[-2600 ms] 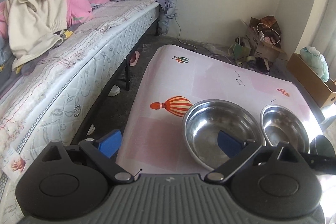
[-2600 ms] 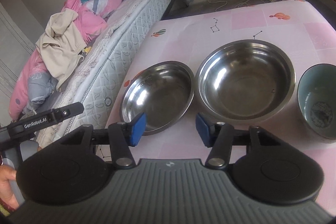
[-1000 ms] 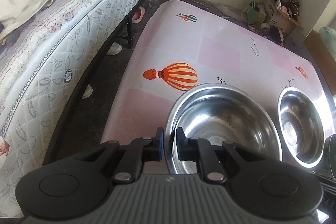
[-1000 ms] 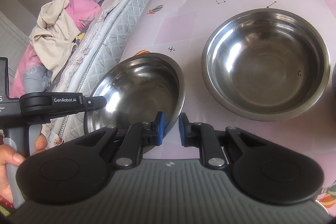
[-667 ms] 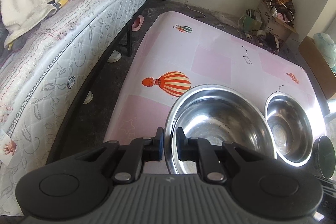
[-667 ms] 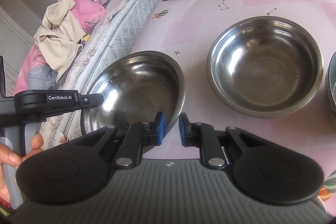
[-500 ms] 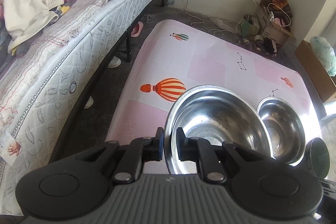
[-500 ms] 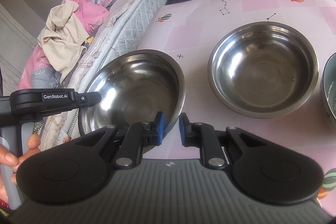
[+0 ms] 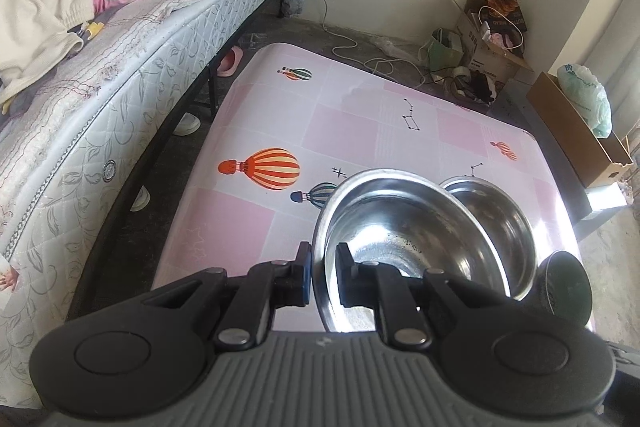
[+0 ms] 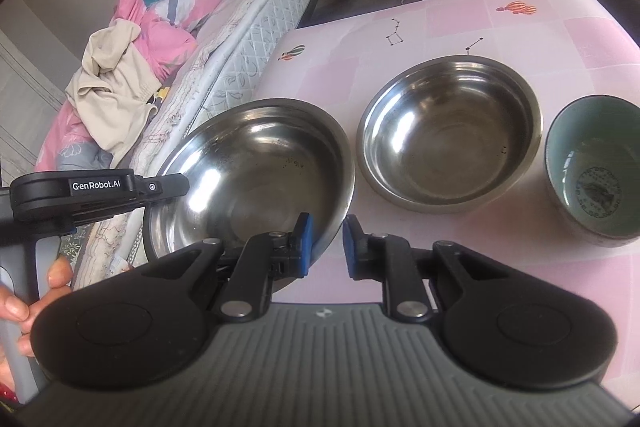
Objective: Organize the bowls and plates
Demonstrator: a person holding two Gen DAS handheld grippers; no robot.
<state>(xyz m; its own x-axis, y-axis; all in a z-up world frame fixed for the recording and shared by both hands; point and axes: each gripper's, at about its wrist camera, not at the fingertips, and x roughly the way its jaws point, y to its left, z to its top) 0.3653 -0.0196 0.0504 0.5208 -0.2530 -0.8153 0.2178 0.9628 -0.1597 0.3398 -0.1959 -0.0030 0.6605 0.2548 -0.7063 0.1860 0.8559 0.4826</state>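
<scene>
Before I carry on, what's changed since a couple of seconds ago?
The left tool and right tool, open then, closed on the near steel bowl at its rim. It has come up off the table, tilted, toward the second steel bowl. That bowl and the ceramic bowl stayed put.

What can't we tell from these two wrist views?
- Right wrist view: whether the right gripper actually presses the held steel bowl at its rim; the contact is unclear.
- Left wrist view: the second steel bowl is partly hidden behind the held one, and the left gripper covers the near rim.
- Right wrist view: the print inside the ceramic bowl is blurred; the hand is cut off by the left edge.
</scene>
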